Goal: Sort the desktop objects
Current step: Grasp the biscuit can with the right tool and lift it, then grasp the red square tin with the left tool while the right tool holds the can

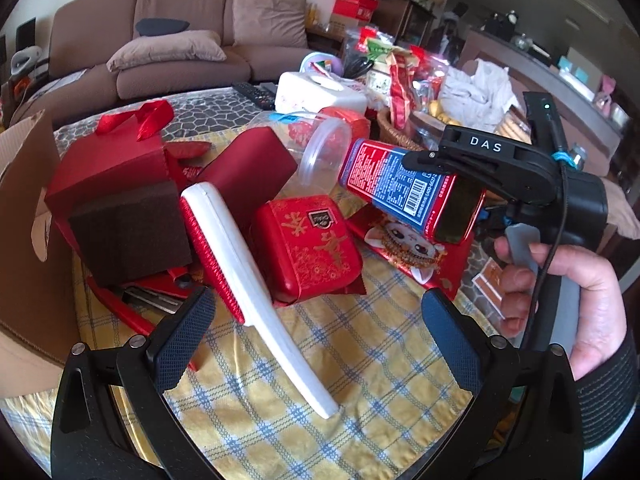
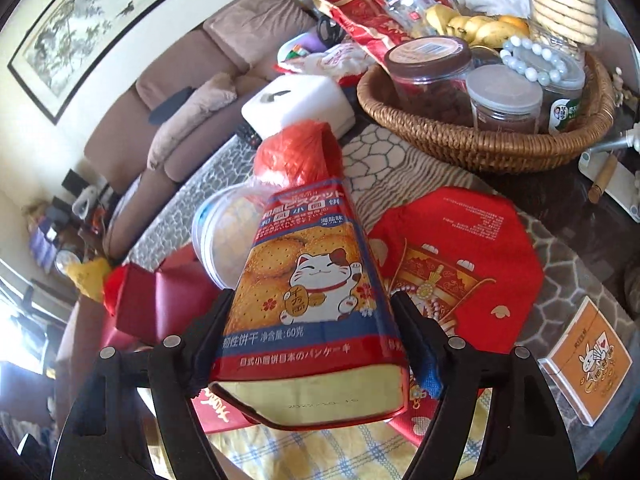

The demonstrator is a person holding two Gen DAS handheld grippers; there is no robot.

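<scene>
Red-and-blue cat-printed biscuit tin rides clamped between the right gripper pads — lifted for sorting — while the left gripper gapes empty.

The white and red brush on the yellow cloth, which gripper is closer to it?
Left. The left gripper hangs open just above the brush, not touching it. The right gripper is off to the side, shut on the biscuit tin.

A home living room; a brown sofa with cushions stands beyond the worktop's far edge; a framed ink painting hangs above it.
</scene>
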